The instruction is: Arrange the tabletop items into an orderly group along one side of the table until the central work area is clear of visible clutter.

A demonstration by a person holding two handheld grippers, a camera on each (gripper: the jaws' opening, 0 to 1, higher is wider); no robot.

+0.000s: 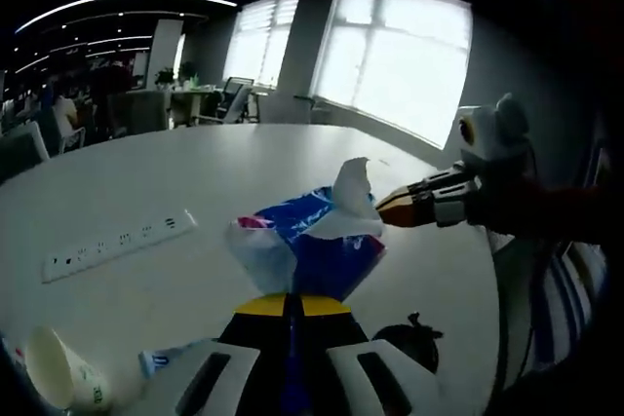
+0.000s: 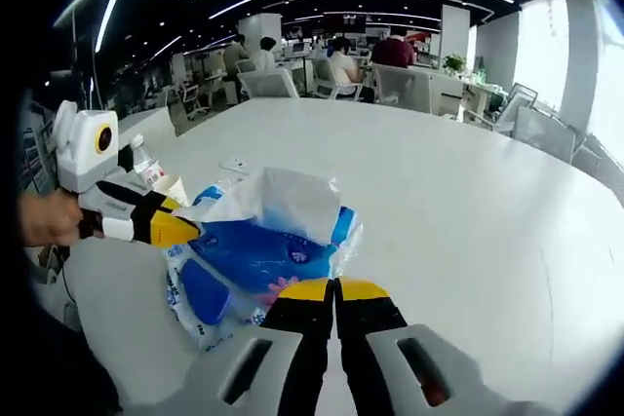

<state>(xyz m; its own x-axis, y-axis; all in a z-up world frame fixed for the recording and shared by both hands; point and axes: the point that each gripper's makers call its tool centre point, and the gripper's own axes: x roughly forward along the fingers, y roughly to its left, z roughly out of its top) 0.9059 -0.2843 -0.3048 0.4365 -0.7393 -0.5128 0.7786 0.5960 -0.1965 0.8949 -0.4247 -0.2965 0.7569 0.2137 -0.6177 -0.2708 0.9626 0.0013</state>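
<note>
Tissue pack (image 1: 310,245), blue soft wrap with a white tissue (image 1: 353,185) sticking out the top, is held above the white table (image 1: 146,172), between both grippers. Left gripper (image 1: 292,305) has its jaws pressed onto the near edge of the wrap. Right gripper (image 2: 334,288) likewise has its yellow tips together on the pack's edge.

Risk: both grips are on thin film only, so pulling apart could tear the wrap or drag the tissue out.

Around it: power strip (image 1: 117,242) to the side, paper cup (image 1: 60,373) and a black clip-like item (image 1: 411,336) near the table edge, water bottle (image 2: 146,159) beyond.
</note>
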